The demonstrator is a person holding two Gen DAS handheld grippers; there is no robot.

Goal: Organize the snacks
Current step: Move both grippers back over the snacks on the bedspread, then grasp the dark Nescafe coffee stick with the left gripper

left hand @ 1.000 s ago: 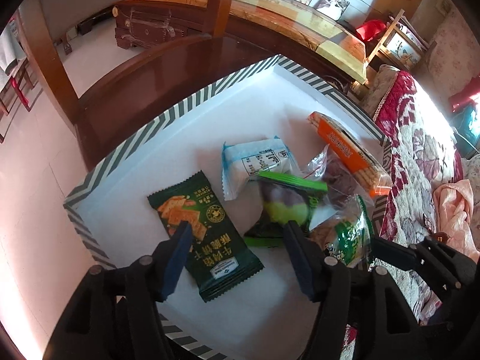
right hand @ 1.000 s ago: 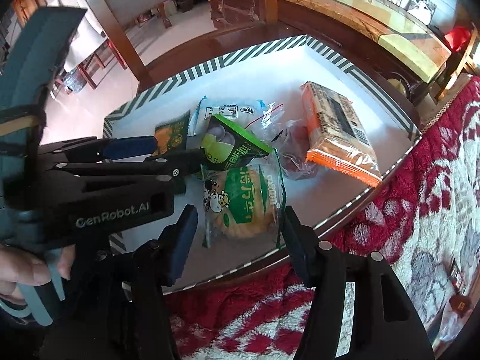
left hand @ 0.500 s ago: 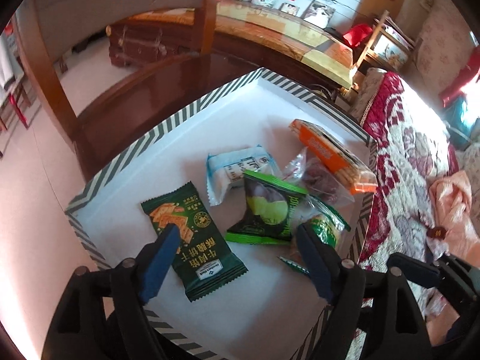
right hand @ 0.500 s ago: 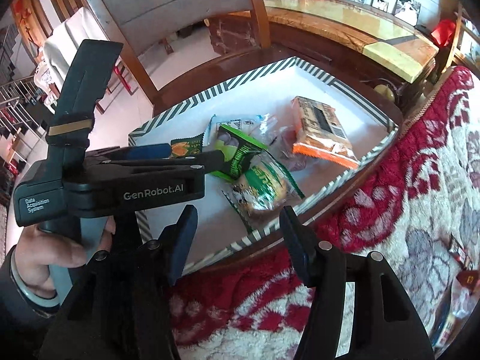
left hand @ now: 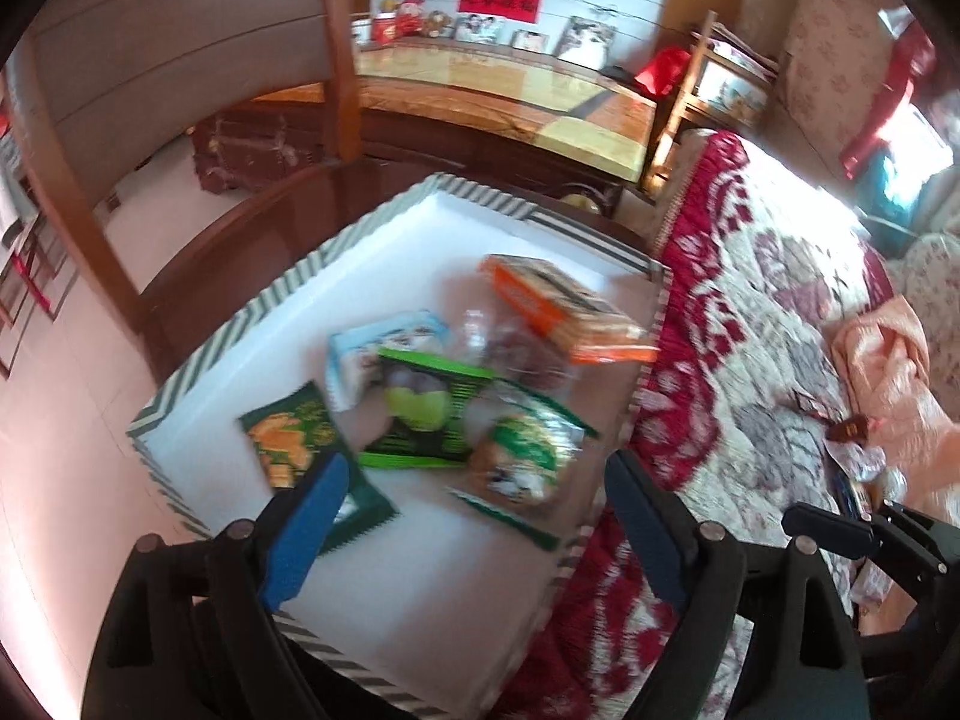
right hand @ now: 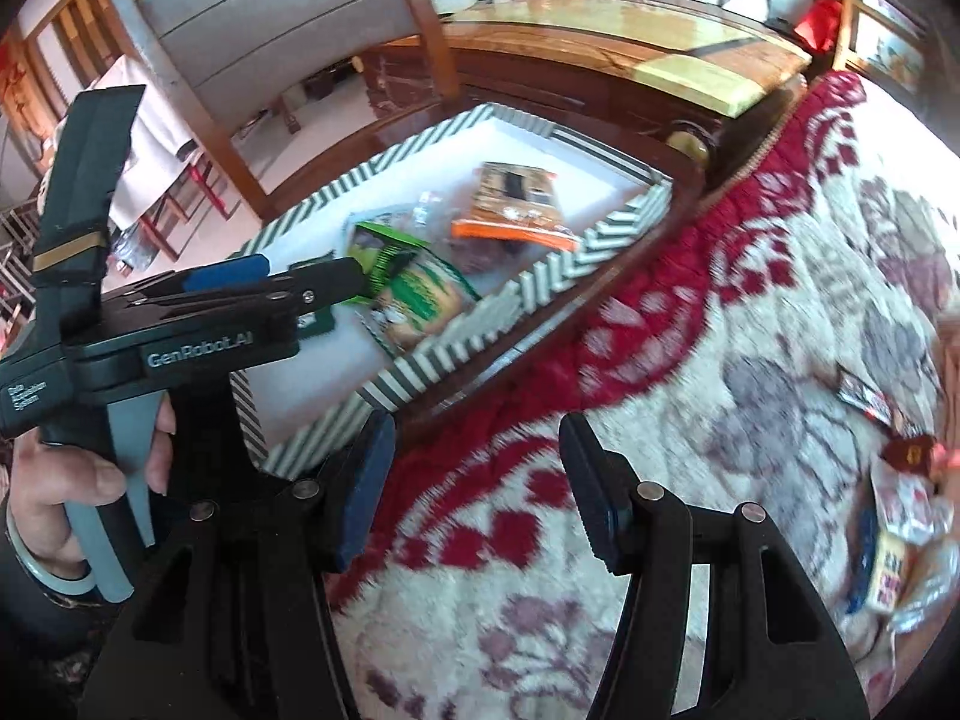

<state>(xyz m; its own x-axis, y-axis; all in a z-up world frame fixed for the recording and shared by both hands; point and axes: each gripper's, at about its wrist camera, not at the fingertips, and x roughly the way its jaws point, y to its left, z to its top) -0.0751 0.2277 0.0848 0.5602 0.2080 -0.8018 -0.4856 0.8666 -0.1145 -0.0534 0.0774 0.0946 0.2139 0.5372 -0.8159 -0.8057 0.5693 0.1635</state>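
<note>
Your left gripper [left hand: 474, 516] hangs wide and empty over the tray [left hand: 288, 294], jaws just opened. Your right gripper [right hand: 474, 474] gapes empty above the red blanket [right hand: 690, 312]. Next, probably those blurry loose packets [right hand: 900, 540] there. Beyond, the snacks [left hand: 456, 396] sit grouped in the tray.

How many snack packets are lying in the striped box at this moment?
6: dark green cracker packet nearest the left tool; pale blue packet beyond; black-green packet in the middle; round-cake packet; clear bag; orange packet farthest. Others may hide underneath.
</note>
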